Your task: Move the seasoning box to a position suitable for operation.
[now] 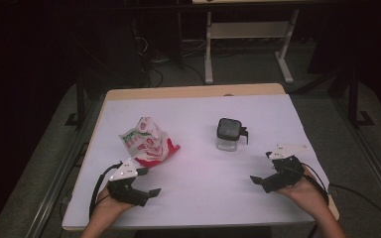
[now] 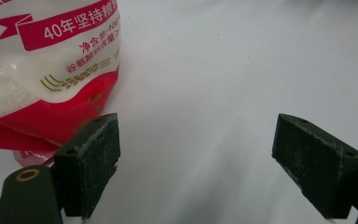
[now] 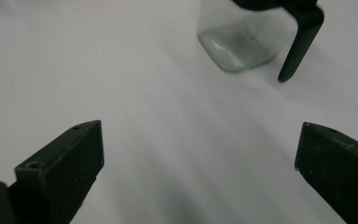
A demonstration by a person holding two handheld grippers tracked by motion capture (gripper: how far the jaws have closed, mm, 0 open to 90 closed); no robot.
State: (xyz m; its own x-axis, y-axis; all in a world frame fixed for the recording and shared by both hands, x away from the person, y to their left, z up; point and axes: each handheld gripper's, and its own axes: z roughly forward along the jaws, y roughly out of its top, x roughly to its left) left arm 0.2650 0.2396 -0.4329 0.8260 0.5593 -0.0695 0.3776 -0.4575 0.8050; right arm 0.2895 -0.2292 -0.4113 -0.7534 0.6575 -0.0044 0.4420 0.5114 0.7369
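Note:
A crumpled red, white and green food bag (image 1: 148, 141) lies left of centre on the white table cover (image 1: 198, 188). In the left gripper view the bag (image 2: 42, 70) sits just beyond the left jaw, apart from it. My left gripper (image 1: 149, 181) (image 2: 196, 158) rests near the front edge, open, with nothing between its jaws. A clear glass jar (image 1: 228, 135) with a black lid and a black clasp stands right of centre. My right gripper (image 1: 261, 167) (image 3: 198, 163) points at the jar (image 3: 242, 42) from a short way off, open and empty.
The table's wooden rim (image 1: 193, 91) shows at the far edge. Behind it stands a white desk frame (image 1: 248, 30) on a grey floor with cables. Bare white cover lies between the bag and the jar.

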